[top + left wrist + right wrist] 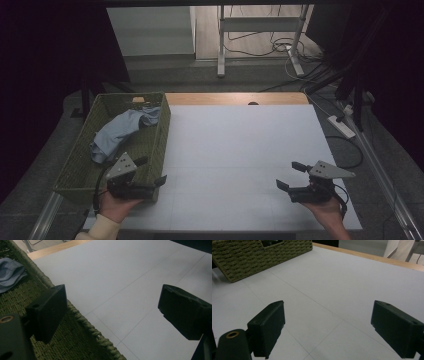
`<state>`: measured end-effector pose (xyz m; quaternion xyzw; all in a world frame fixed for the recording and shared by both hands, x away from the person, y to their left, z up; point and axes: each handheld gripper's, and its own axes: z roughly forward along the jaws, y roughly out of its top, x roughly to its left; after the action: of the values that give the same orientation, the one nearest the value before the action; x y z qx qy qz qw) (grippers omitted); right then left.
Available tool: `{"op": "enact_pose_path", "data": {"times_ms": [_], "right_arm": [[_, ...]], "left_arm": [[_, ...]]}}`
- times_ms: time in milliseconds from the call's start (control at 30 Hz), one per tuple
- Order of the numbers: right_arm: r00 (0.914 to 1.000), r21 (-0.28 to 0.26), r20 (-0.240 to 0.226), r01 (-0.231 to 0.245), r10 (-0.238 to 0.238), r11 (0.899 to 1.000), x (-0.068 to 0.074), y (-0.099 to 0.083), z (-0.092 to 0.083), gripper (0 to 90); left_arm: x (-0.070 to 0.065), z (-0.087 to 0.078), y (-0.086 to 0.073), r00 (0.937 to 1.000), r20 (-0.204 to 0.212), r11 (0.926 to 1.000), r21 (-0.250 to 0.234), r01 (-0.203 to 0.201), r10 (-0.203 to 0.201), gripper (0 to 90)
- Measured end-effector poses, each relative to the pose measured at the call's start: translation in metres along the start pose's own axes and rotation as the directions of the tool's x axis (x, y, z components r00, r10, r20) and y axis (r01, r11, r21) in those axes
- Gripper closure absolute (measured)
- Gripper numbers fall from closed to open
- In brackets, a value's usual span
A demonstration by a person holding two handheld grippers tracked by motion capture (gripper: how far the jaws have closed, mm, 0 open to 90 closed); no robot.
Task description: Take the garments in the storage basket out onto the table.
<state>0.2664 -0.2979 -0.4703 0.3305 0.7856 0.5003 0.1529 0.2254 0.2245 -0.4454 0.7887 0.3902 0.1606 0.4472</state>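
Both hands enter from the near edge of the table (240, 150), one gripper in each. Left gripper (152, 172) sits at the near left, held over the near right corner of the basket (82, 165); its jaws stand wide apart with nothing between them. In the left gripper view (111, 312) one jaw hangs over the woven basket floor and the other over the bare white table top, with the braided rim (82, 320) of the basket running between them. No contact with the rim can be made out.

Right gripper (292, 175) is at the near right, well apart from the basket, over bare table. Jaws released, spread wide, nothing held. The right gripper view (327, 325) looks across the white surface toward the basket's outer wall (262, 255), far off at upper left.

Cloth (122, 132): light blue, crumpled, lying inside the basket toward its far half, stretched from the left middle to the far right corner. In the left gripper view a fold of it (10, 273) shows at the far left, on the basket floor, apart from the near jaw. Neither gripper touches it.

Basket: green woven, rectangular, on the left side of the table, long side running near to far. Wooden strip (235, 98) shows along the far table edge.
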Motion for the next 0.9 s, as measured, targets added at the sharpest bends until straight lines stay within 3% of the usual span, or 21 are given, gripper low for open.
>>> {"op": "enact_pose_path", "data": {"times_ms": [400,900], "right_arm": [[0.9999,0.015,0.005,0.009,-0.009,1.0,0.0,-0.001,0.003,12.0],[0.9998,0.035,0.01,0.017,-0.017,0.999,0.0,-0.002,0.004,12.0]], "left_arm": [[-0.002,0.0,0.001,1.0,0.007,1.0,-0.004,-0.002,0.002,9.5],[-0.01,0.002,0.003,0.9991,-0.019,0.9992,-0.008,-0.038,0.038,10.5]]}}
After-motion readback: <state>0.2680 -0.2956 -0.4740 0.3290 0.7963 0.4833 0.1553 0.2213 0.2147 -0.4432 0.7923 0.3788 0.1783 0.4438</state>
